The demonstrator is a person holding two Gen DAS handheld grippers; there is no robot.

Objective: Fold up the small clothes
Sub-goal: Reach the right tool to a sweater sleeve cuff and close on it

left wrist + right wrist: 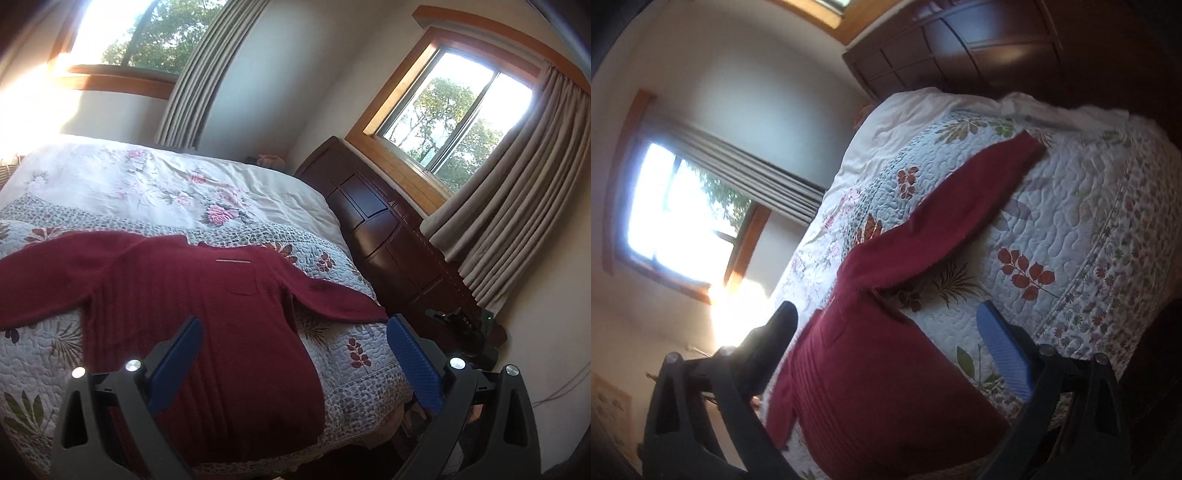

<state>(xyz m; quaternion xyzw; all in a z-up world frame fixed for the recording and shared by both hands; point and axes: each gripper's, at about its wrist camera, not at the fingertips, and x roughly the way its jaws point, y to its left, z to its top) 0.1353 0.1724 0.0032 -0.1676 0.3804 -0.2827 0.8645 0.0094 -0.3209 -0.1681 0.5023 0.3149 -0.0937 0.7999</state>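
**Sweater spread flat on the bed, both grippers open above it**

Sweater first: a dark red ribbed knit sweater (221, 314) lies flat on a quilted white bedspread with leaf and flower prints (351, 354), its hem toward the near edge of the bed and its neck toward the far side. Both sleeves are stretched outward; one reaches to the bed's edge near the dark wooden panelled headboard (384, 229). A small chest pocket and a thin pale line near the collar show on its front.

The left gripper (295, 347) hovers over the lower body of the sweater with its blue-padded fingers (413, 365) spread wide, holding nothing. One finger sits over the red knit, the other over the bedspread by the bed's corner.

The right gripper (890, 343) is likewise wide open and empty, seen in a tilted view. The sweater (879, 387) fills the gap between its fingers, with one sleeve running away across the bedspread (1071, 221).

Two wood-framed windows (450, 122) with beige curtains (517, 206) let in strong sunlight.
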